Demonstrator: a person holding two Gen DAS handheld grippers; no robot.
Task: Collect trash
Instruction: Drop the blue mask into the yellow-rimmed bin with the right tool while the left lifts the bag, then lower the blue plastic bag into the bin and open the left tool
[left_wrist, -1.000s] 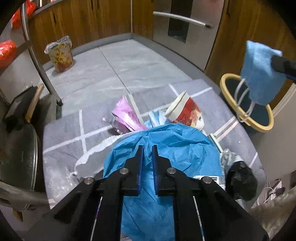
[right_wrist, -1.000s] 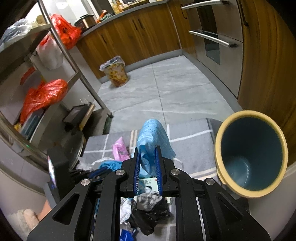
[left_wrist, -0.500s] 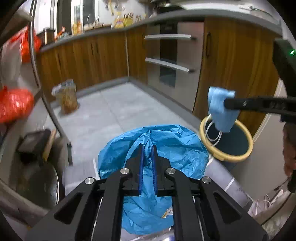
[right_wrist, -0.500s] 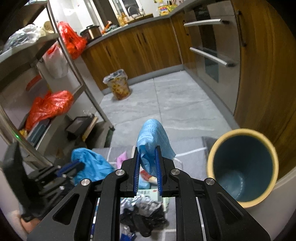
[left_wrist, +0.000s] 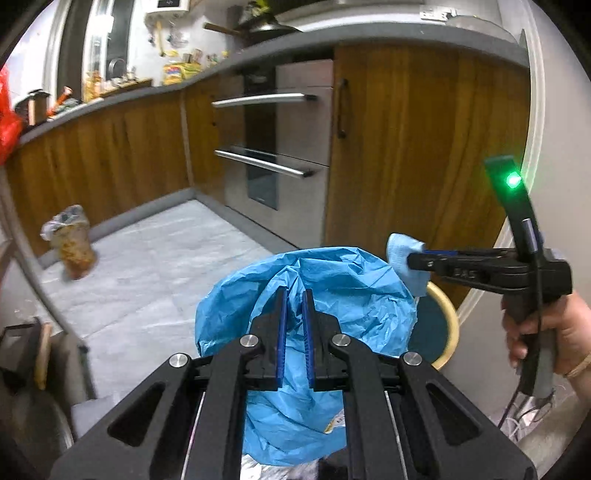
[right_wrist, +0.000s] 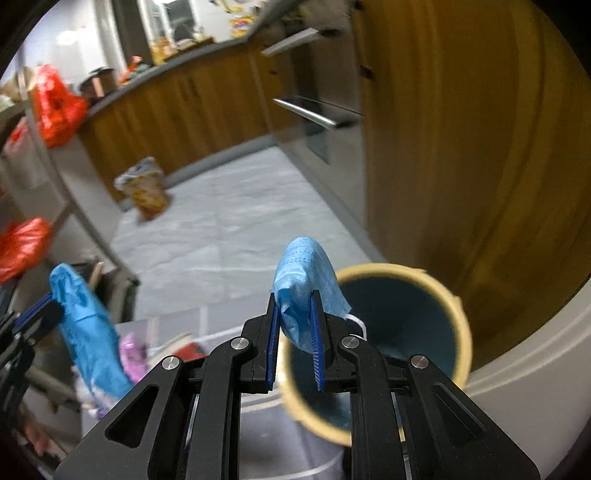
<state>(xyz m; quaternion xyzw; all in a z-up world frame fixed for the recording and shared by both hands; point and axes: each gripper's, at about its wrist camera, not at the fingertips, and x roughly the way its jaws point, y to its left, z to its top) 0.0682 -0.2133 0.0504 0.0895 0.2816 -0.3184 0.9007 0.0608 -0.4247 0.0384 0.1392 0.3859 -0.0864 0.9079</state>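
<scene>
My left gripper (left_wrist: 294, 295) is shut on a crumpled blue plastic bag (left_wrist: 354, 295), which hangs in the air in front of its fingers. In the right wrist view this bag (right_wrist: 85, 328) shows at the left, held up by the left gripper (right_wrist: 40, 314). My right gripper (right_wrist: 295, 299) is shut on a light blue face mask (right_wrist: 303, 273) with a white ear loop, right over the near rim of the yellow-rimmed teal bin (right_wrist: 406, 314). The left wrist view shows the right gripper (left_wrist: 410, 260) with the mask (left_wrist: 402, 251) above the bin (left_wrist: 439, 325).
Loose trash, a pink wrapper (right_wrist: 131, 354) and a red paper cup (right_wrist: 184, 349), lies on the grey mat left of the bin. A bag-lined basket (left_wrist: 72, 240) stands by the wooden cabinets. The oven front (left_wrist: 280, 147) and a cabinet door are close behind the bin. A metal shelf rack (right_wrist: 62, 192) stands left.
Both grippers rose and swung right toward the bin. The blue bag was lifted off the mat. The mask moved from left of the bin to over its rim.
</scene>
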